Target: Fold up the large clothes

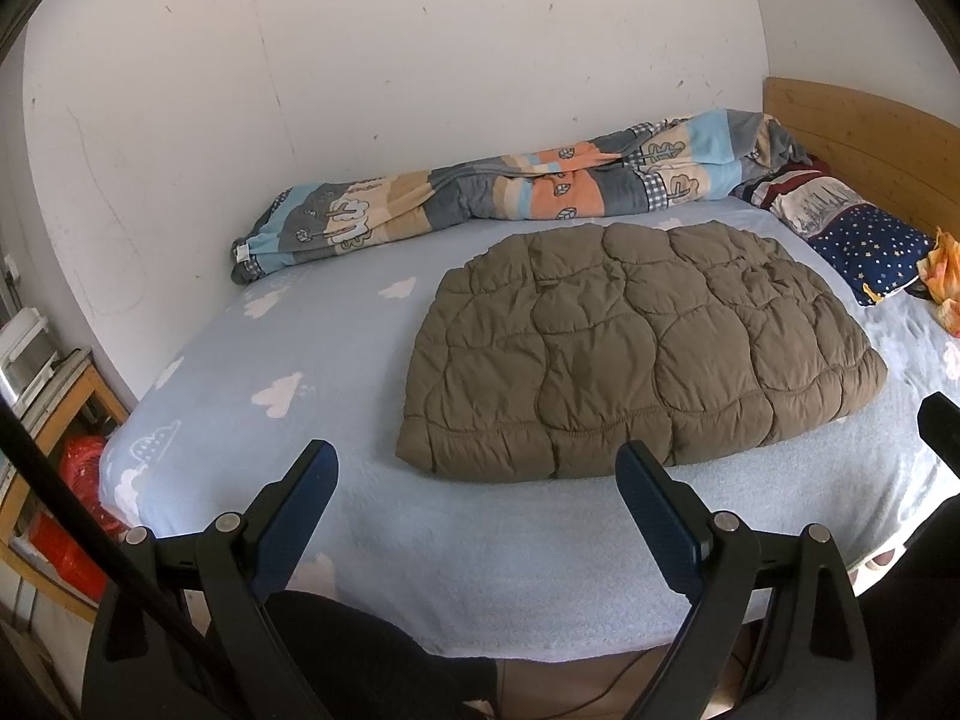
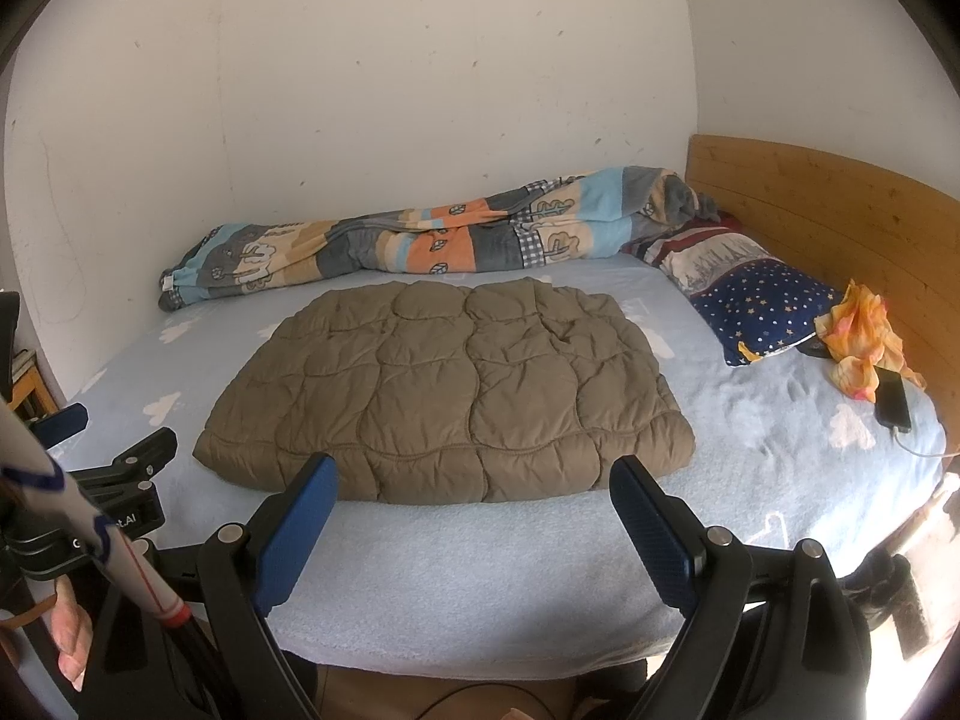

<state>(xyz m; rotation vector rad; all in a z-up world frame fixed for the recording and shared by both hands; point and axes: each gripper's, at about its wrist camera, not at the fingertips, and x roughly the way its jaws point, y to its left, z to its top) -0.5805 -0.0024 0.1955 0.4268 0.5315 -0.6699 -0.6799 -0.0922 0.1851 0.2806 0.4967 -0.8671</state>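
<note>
Lying folded mid-bed, brown quilted coat (image 1: 642, 348) has rolled duvet (image 1: 480, 192), pillow (image 1: 858, 240) behind; both jaws gape empty.

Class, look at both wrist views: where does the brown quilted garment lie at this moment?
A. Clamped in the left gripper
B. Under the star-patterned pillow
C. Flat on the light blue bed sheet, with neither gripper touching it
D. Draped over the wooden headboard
C: the brown quilted garment lies flat on the light blue bed sheet, and the left gripper and right gripper stand open short of it.

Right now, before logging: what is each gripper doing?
Left gripper: open, holding nothing.
Right gripper: open, holding nothing.
</note>
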